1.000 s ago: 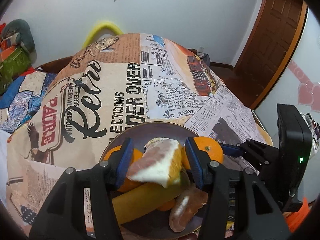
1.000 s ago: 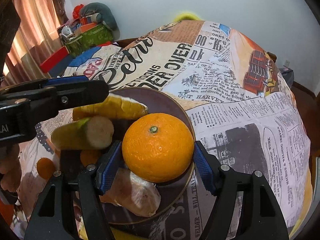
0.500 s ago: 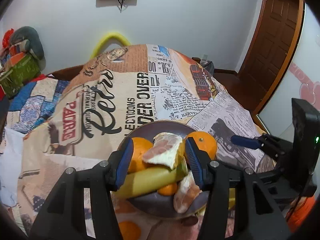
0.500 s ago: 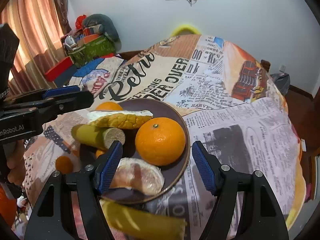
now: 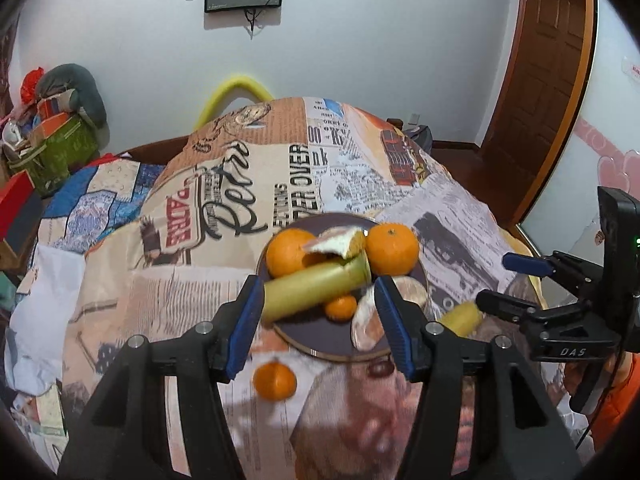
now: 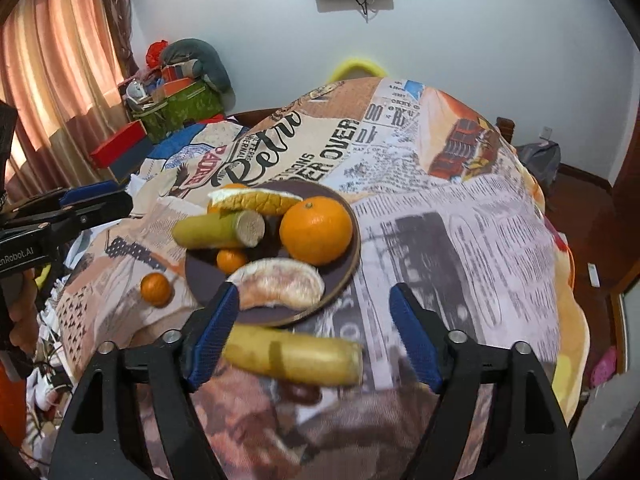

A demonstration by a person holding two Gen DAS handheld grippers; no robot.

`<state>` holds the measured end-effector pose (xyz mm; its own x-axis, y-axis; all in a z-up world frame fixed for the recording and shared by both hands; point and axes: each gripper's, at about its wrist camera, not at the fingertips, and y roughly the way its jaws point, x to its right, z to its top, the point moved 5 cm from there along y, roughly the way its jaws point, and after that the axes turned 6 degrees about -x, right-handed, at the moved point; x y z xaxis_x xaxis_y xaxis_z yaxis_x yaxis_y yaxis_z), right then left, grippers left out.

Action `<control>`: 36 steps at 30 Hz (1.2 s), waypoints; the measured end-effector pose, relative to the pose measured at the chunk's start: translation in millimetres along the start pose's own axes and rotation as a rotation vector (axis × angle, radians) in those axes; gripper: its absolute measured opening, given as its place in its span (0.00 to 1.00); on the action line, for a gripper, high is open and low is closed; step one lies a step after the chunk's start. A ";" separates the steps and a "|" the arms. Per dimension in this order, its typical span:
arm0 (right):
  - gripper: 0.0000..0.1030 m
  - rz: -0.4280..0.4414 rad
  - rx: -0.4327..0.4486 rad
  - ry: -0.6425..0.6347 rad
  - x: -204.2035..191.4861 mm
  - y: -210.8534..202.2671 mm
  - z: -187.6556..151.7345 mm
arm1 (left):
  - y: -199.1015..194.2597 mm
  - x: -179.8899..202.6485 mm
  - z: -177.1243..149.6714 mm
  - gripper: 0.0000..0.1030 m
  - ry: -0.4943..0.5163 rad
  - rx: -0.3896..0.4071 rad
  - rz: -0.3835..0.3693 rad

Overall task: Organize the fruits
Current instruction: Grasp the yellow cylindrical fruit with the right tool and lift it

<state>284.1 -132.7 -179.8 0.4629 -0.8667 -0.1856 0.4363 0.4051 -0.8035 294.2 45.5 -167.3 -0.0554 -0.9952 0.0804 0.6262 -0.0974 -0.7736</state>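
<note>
Right hand-held gripper (image 6: 314, 338) spread wide, pinching nothing. Yellow stalk piece (image 6: 294, 356) lying on the printed cloth (image 6: 460, 208) just outside the near rim of the plate (image 6: 348, 276), directly between the blue pads (image 6: 214, 330), long axis crosswise, pad to pad. Left hand-held gripper (image 5: 320, 314) also spread and empty, farther off. Probably turning the wrist needed before closing across it.

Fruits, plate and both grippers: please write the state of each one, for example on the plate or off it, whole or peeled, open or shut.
Plate: on the cloth, holding fruit.
Large orange: whole, on plate.
Peeled segment: on plate, near rim.
Cut stalk: lying on plate.
Small orange: off plate, on cloth.
Yellow stalk: off plate, on cloth.
Left gripper: open, empty.
Right gripper: open, empty.
</note>
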 end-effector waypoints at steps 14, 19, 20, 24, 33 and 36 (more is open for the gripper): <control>0.78 -0.138 -0.042 0.056 34.0 5.3 -48.3 | 39.4 25.9 -62.0 0.55 -0.001 -0.164 -0.053; 0.78 -0.190 -0.069 0.114 62.7 13.9 -52.5 | 61.8 45.8 -71.5 0.55 0.024 -0.212 -0.073; 0.78 -0.192 -0.075 0.123 66.9 16.7 -52.9 | 65.5 49.2 -72.2 0.55 0.029 -0.219 -0.074; 0.78 -0.206 -0.097 0.128 72.8 28.7 -52.8 | 77.5 58.7 -72.4 0.55 0.038 -0.239 -0.082; 0.76 -0.144 -0.086 0.091 52.5 24.6 -53.6 | 82.9 65.0 -76.5 0.56 0.040 -0.260 -0.122; 0.76 -0.123 -0.073 0.076 44.5 18.3 -53.5 | 80.6 61.0 -78.3 0.56 0.027 -0.260 -0.120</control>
<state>271.4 -179.4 -233.1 0.3482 -0.9292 -0.1238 0.4273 0.2749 -0.8613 280.4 -23.6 -274.0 -0.1403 -0.9759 0.1671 0.3939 -0.2099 -0.8949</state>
